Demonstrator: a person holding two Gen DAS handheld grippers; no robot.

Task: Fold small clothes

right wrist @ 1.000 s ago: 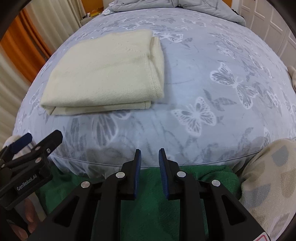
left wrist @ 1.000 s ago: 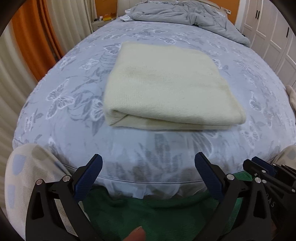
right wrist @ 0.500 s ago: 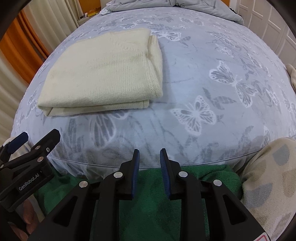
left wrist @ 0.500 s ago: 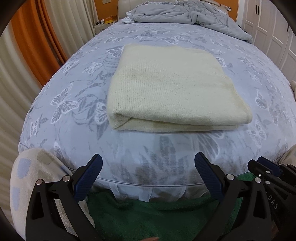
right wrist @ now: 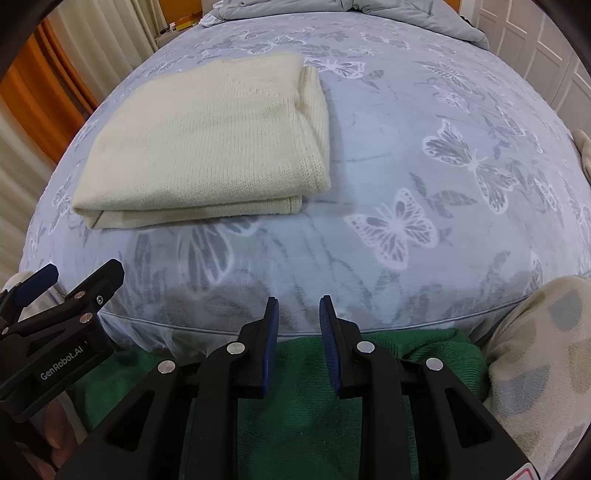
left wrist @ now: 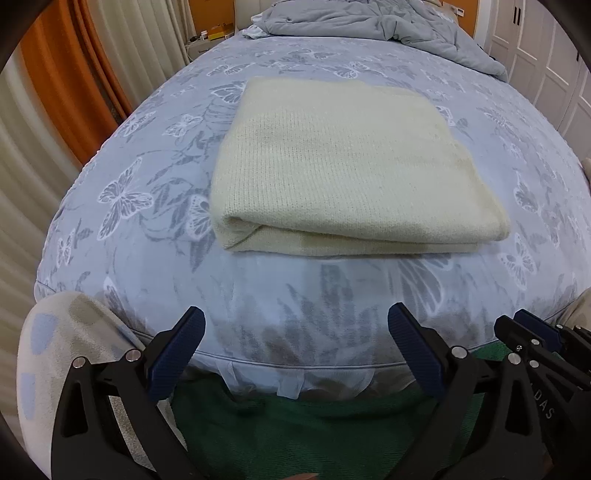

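On the butterfly-print blue bedsheet (left wrist: 155, 229), left of centre and beyond the near edge, lies the cream knitted garment (left wrist: 343, 166), folded to a flat rectangle. Left gripper (left wrist: 295, 347): released, jaws wide, empty. Right gripper (right wrist: 297, 325): a narrow gap, nothing between the pads. Both hang at the near edge, apart from the knit. Judgement: folding looks finished; any tidying should press edges lightly, not drag. Layers stacked, right edge rolled thick, no creases.

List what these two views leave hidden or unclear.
- Knit: its inner layers, hidden under its top layer in both views; garment type unclear.
- Duvet: cut off by the top edge, both views.
- Nightstand items: too small, left view.
- Green cloth: mostly covered by the right gripper.
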